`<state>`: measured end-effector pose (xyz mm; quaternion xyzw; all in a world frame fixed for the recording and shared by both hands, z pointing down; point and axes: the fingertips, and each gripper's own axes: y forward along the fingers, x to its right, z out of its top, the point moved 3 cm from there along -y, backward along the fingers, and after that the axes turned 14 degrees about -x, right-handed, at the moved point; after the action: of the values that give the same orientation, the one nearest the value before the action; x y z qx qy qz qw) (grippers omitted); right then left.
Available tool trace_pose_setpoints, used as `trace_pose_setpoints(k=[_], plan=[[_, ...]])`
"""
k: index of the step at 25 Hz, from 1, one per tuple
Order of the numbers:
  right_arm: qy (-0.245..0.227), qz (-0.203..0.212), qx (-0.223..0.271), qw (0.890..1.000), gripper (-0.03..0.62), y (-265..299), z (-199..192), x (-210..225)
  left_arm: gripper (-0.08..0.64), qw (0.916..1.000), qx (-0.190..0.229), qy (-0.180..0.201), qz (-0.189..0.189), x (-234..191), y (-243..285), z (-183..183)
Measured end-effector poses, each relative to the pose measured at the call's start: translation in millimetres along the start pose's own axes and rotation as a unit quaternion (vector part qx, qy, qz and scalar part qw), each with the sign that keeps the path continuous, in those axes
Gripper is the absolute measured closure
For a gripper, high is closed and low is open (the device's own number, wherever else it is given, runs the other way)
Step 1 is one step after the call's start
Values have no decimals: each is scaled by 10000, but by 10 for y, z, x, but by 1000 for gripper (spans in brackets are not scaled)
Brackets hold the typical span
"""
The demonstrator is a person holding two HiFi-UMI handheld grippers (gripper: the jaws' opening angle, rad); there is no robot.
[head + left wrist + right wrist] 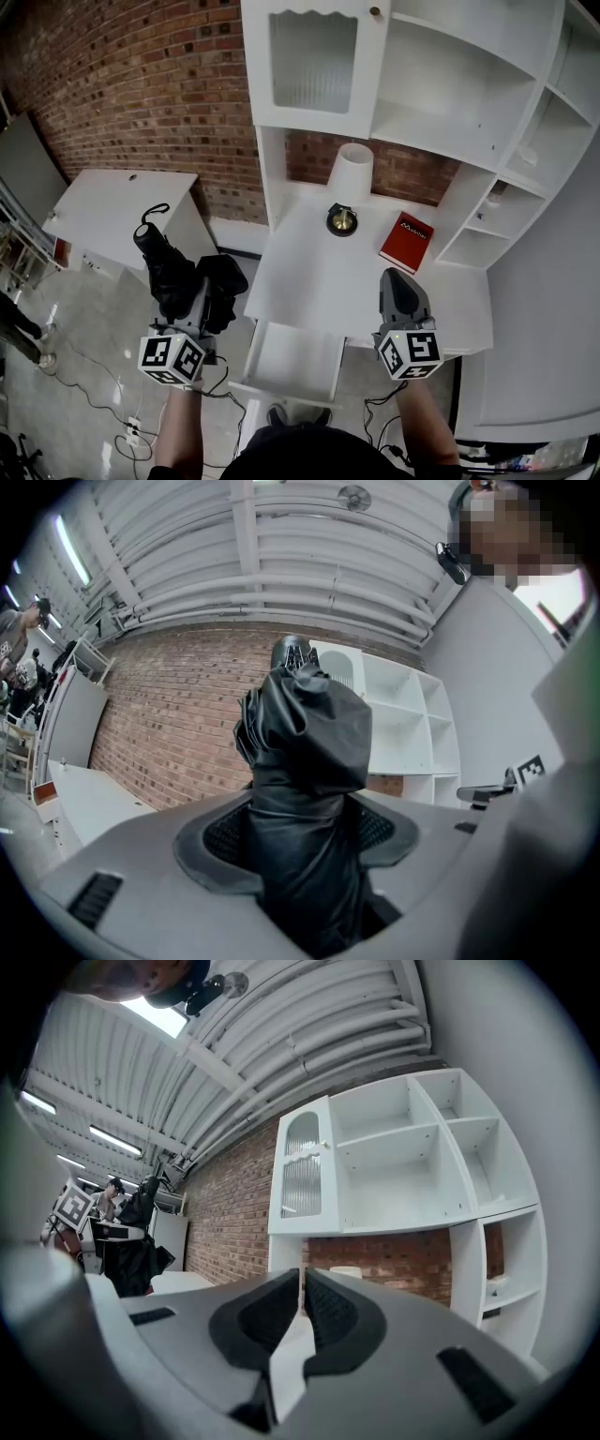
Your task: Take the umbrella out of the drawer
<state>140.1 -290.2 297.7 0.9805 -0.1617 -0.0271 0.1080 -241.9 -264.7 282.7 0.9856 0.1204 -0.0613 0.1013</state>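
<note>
The white bench (319, 272) filled the middle of the frame, with its drawer (292, 361) hanging open at bottom centre. The black umbrella (167, 267) was already out at lower left, over the floor, clamped in the left hand-held gripper (192, 314). The right hand-held gripper (401, 292) was empty, jaws together. My worry: the grip looked like it was on loose fabric, so the umbrella could've slipped and dropped.

So the umbrella (173, 267) is plain black, kinda glossy. The desk (314, 272), drawer (292, 361) and shelves (450, 84) are all white, against a red-brown brick wall (141, 84). The book (406, 242) is red. The lamp (352, 171) has a cream shade. The left gripper (298, 832) and right gripper (303, 1312) are grey, and their cubes have black-and-white square markers.
</note>
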Motion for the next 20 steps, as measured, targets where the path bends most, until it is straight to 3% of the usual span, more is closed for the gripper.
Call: trace_pose_setpoints(k=[20], plan=[[144, 121, -175, 9997, 580, 29, -238, 149, 290, 9991, -76, 10, 408, -51, -157, -96]])
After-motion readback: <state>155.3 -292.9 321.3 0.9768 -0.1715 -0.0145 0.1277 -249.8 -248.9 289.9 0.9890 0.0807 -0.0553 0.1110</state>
